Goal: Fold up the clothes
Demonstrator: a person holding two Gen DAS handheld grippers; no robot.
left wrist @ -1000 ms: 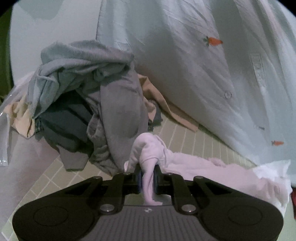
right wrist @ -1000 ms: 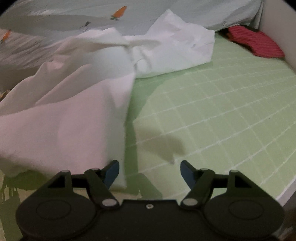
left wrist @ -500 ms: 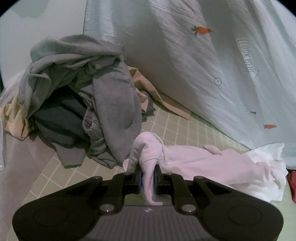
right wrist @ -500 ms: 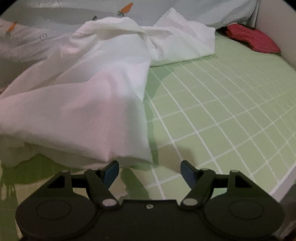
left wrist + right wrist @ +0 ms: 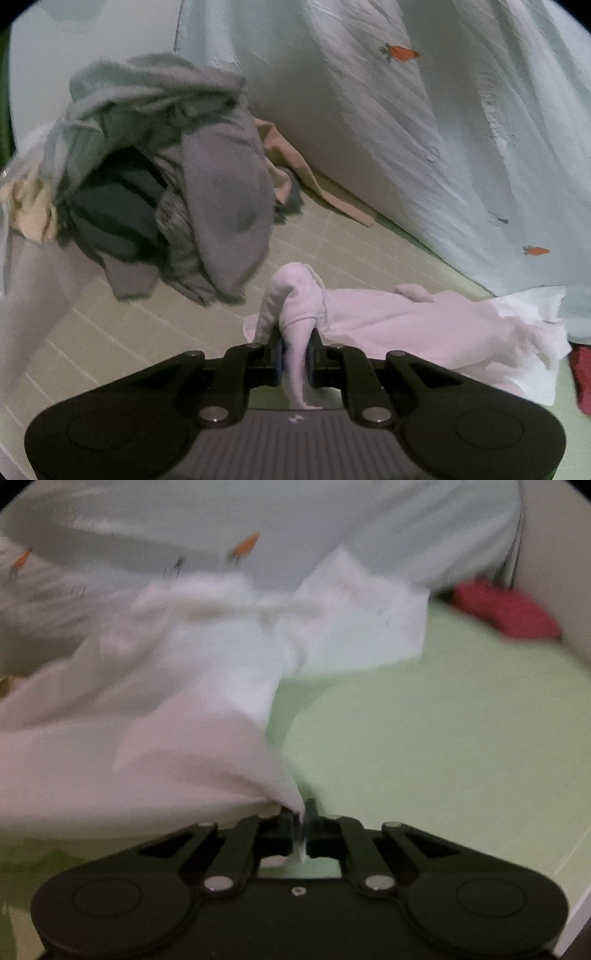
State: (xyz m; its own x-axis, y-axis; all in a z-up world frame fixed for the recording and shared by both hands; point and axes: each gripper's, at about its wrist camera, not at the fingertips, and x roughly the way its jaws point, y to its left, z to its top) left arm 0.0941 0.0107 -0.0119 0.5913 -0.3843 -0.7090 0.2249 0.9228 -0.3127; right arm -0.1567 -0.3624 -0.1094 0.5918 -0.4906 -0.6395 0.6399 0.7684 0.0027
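Both tongs are clamped down on the same white garment (image 5: 424,325) right now. In the left wrist view, my left tongs (image 5: 295,354) are pressed together on a bunched-up bit of the fabric, low in the center of the frame, with a little tail of cloth hanging down between the fingers. The rest of the garment trails off toward the lower right of that frame, lying crumpled on the green checked bed sheet (image 5: 155,332).

In the right wrist view it's pretty blurry, but my right tongs (image 5: 301,825) are pinching a corner of the same white cloth at the bottom center. The garment (image 5: 177,716) spreads up and to the left from there, covering most of the left half of the frame, with the bare green sheet (image 5: 443,746) on the right.

Other stuff around: a big pile of grey clothes (image 5: 192,177) in the upper left of the left view, a pale blue quilt with little carrots on it (image 5: 424,129) filling the upper right, and a red item (image 5: 506,613) at the upper right of the right view, near the quilt's edge.
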